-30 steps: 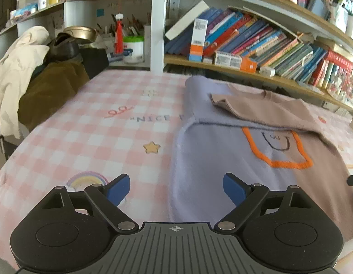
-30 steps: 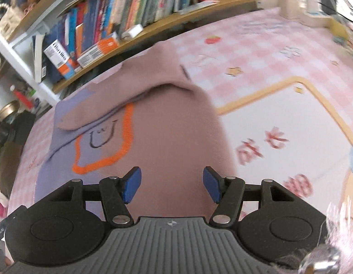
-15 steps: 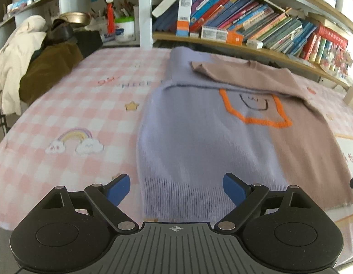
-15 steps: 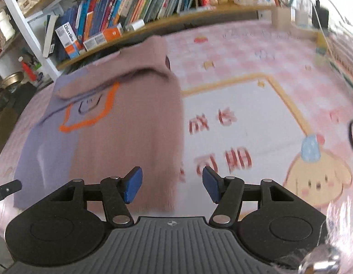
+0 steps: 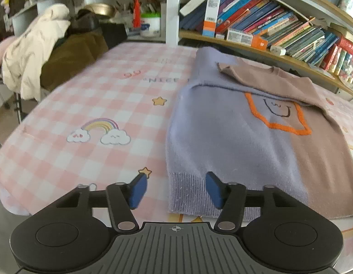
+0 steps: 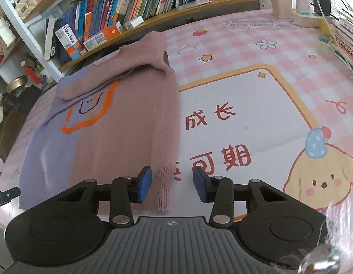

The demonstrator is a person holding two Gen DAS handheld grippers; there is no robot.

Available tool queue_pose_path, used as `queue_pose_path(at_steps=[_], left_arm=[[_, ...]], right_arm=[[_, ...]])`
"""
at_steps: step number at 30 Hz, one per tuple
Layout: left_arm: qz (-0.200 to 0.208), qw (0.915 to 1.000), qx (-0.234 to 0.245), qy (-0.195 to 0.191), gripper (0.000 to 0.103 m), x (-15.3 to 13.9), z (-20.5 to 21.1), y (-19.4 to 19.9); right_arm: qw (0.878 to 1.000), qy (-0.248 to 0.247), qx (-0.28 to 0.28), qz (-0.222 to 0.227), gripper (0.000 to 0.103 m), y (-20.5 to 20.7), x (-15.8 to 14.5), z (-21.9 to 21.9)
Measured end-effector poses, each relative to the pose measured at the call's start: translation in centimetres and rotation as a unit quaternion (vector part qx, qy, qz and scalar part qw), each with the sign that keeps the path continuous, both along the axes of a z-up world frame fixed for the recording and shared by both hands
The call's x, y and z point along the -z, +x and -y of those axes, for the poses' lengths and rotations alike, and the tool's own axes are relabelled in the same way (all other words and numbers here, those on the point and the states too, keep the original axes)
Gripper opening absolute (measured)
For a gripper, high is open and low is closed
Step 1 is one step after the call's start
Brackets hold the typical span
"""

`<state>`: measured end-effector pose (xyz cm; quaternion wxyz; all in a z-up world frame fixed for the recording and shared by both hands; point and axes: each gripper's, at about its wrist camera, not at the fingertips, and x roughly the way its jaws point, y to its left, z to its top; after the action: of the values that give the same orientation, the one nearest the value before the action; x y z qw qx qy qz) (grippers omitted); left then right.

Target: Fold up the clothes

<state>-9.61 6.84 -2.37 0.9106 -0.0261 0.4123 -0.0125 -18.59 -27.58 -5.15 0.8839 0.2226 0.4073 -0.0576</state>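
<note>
A fuzzy knit sweater (image 5: pixel 240 141), lilac on one half and dusty brown on the other, lies flat on the table with both sleeves folded across its chest; an orange-outlined patch with a drawn smile sits partly under the brown sleeve, and its ribbed hem faces the cameras. The left gripper (image 5: pixel 175 190) straddles the lilac hem corner, the right gripper (image 6: pixel 172 183) the brown hem corner; both sets of jaws are closing, the blue pads not yet pressing the knit. The pink gingham tablecloth (image 5: pixel 103 96) carries a rainbow, stars and blurred upside-down lettering like "NICE"; in the right view it shows red characters "成长" and "可期", partly hidden by the hem. A box on the bookshelf (image 6: pixel 103 13) reads "usmile". A cream jacket (image 5: pixel 32 52) slumps at the far left.
</note>
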Motion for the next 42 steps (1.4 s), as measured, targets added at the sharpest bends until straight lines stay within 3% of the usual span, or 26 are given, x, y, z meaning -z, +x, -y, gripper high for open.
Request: queue_pose_path(at_steps=[9,14,15,17,18,21,24,29,36,42], left_arm=[[-0.021,0.9996,-0.013,-0.01,0.052,1.2,-1.0,2.1],[-0.025,0.9996,0.006,-0.008,0.029,1.5,-1.0,2.5],[-0.025,0.9995,0.014,-0.015,0.017,1.5,-0.9,2.5],[-0.021,0.9993,0.022,-0.021,0.009,1.4,-0.7,2.5],[-0.018,0.9994,0.022,-0.021,0.005,1.3,-0.7,2.5],[0.004,0.9992,0.033,-0.024,0.005,0.5,-0.2,2.1],[0.027,0.9963,0.071,-0.04,0.005,-0.4,0.8,1.6],[0.017,0.9934,0.108,-0.035,0.011,-0.3,2.4,1.9],[-0.008,0.9945,0.093,-0.048,0.015,0.3,0.8,2.4],[-0.023,0.9944,0.088,-0.054,0.026,0.7,0.2,2.5]], right_arm=[[1.0,-0.016,0.005,0.003,0.036,0.9,0.0,-0.1],[1.0,-0.026,0.013,-0.004,0.034,1.6,0.1,0.1],[1.0,-0.026,0.014,-0.004,0.034,1.6,0.1,-0.1],[1.0,-0.022,0.012,-0.006,0.028,1.8,0.1,-0.4],[1.0,-0.019,0.009,-0.007,0.015,1.9,0.1,-0.5],[1.0,-0.012,0.003,-0.003,0.011,2.2,-0.2,-1.1],[0.999,-0.001,-0.017,0.029,0.01,2.2,-1.2,-1.8],[0.997,0.001,-0.058,0.048,0.011,2.9,-1.6,-3.6],[0.997,0.036,-0.065,0.027,0.025,3.4,-0.5,-3.9],[0.998,0.038,-0.048,0.024,0.035,3.6,-0.4,-4.1]])
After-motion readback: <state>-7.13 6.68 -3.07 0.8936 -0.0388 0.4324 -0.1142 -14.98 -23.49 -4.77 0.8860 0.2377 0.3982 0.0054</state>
